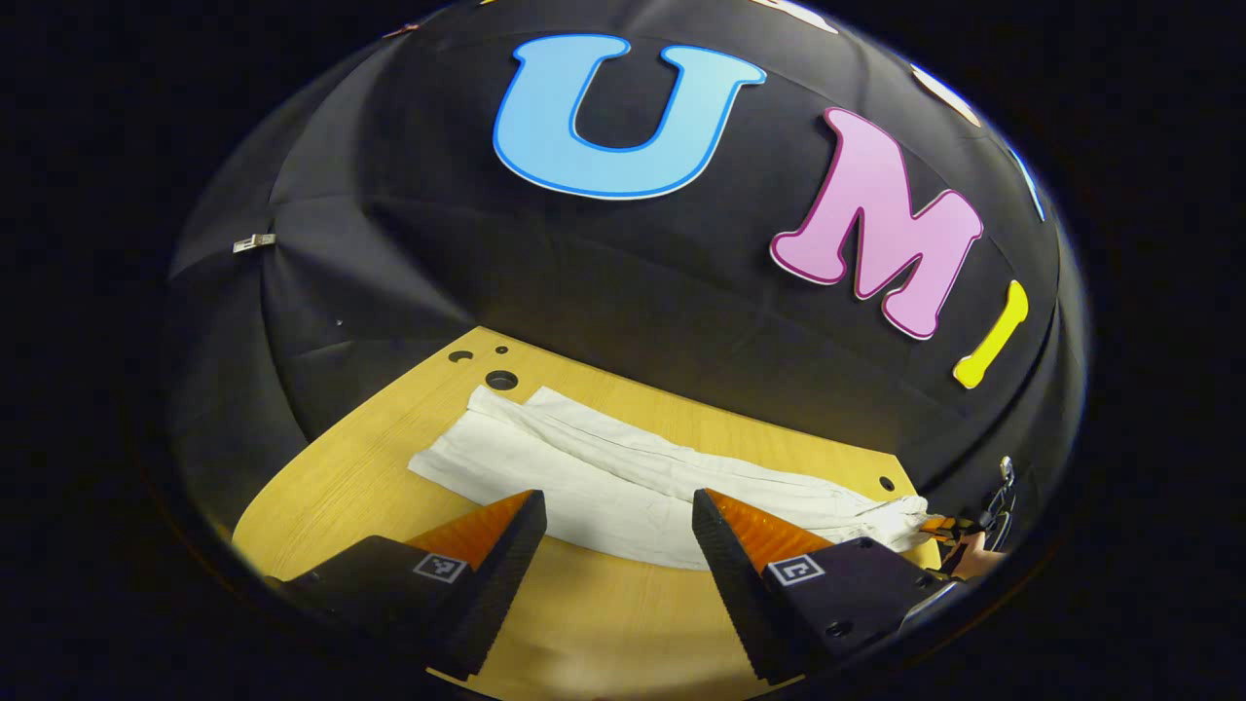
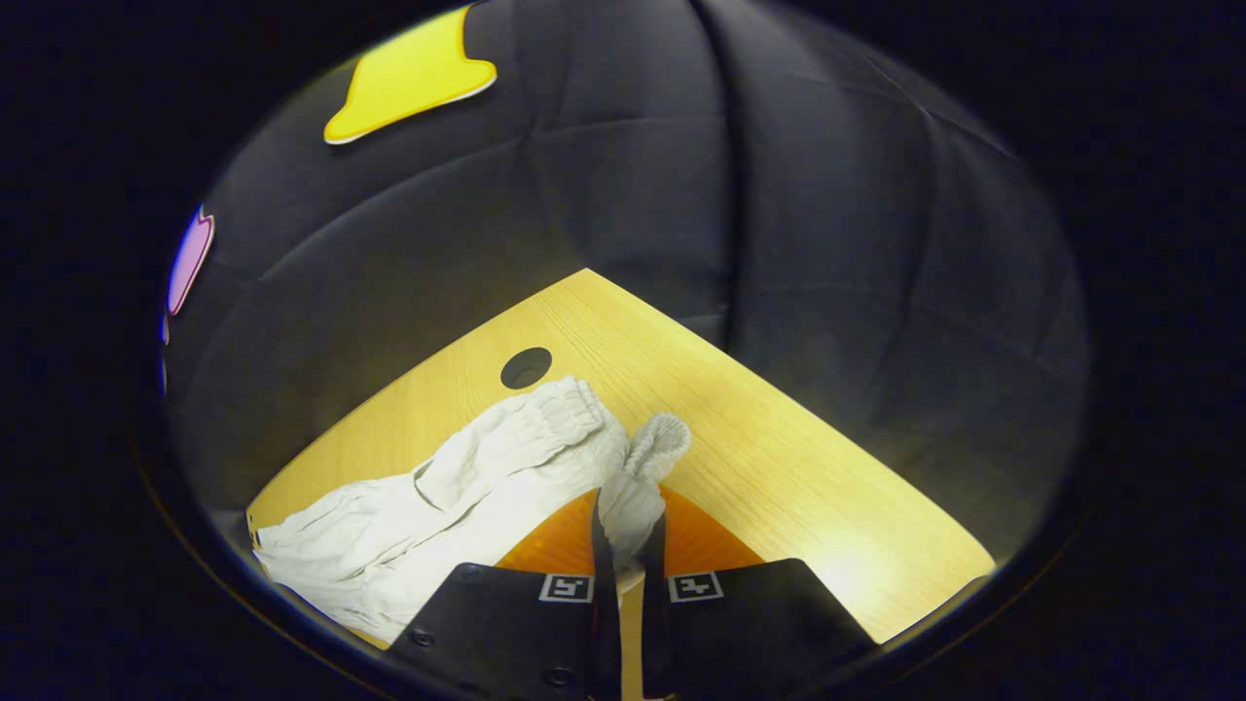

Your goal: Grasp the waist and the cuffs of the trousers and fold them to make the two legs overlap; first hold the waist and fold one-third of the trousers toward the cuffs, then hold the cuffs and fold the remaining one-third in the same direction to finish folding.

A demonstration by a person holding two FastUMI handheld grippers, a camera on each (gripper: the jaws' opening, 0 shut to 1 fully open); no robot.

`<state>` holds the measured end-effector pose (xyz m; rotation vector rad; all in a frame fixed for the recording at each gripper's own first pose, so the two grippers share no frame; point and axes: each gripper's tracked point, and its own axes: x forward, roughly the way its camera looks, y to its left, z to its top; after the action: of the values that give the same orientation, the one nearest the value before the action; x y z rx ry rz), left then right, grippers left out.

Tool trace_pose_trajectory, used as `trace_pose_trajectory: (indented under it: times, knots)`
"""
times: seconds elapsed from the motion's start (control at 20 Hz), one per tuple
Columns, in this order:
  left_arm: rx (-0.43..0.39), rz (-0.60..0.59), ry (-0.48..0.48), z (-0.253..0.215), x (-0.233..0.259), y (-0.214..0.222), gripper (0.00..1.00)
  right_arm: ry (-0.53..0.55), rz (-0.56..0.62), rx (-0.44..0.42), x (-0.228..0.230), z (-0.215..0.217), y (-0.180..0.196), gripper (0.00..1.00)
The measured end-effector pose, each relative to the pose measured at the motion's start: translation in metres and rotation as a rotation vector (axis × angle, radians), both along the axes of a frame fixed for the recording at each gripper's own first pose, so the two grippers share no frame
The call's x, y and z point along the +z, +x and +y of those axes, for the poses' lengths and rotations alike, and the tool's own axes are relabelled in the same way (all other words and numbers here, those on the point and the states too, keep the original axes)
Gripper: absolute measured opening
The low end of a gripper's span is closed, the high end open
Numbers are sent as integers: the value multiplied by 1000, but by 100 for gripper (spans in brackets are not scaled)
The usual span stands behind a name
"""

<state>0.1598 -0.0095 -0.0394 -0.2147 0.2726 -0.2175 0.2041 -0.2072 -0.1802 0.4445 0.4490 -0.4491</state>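
Observation:
White trousers (image 1: 623, 477) lie stretched across the wooden table (image 1: 350, 487), cuffs at the left, elastic waist at the right. My left gripper (image 1: 619, 521) hovers open just in front of the near trouser leg, nothing between its fingers. In the right gripper view, my right gripper (image 2: 628, 531) is shut on a pinched-up part of the elastic waistband (image 2: 638, 477), which stands up between the two fingers. The rest of the trousers (image 2: 428, 506) trails away to the left. The right gripper (image 1: 949, 531) also shows at the waist end in the left gripper view, with a hand behind it.
The table has a round cable hole (image 2: 526, 367) just beyond the waistband and smaller holes (image 1: 500, 380) near the cuffs. Black cloth walls close in behind the table. Bare wood (image 2: 798, 467) extends right of the waist.

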Motion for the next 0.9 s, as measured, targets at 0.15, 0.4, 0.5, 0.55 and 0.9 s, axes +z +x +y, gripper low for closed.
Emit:
trace_pose_trajectory:
  times: [0.15,0.4,0.5,0.55,0.9]
  knots:
    - [3,11,34,16,-5,-1,96,-34,-22,-21,27,7,-6,13]
    - [-49,-20,108,36,-5,-2,96,-136,-106,0,103,35,-16,13]
    - [-79,-43,140,37,-4,-2,96,-161,-157,20,141,56,-13,13]
    - [-96,-50,155,39,-5,-3,96,-169,-174,28,156,67,-13,13]
    - [-114,-41,143,57,-17,-12,96,-157,-249,207,198,197,-16,13]
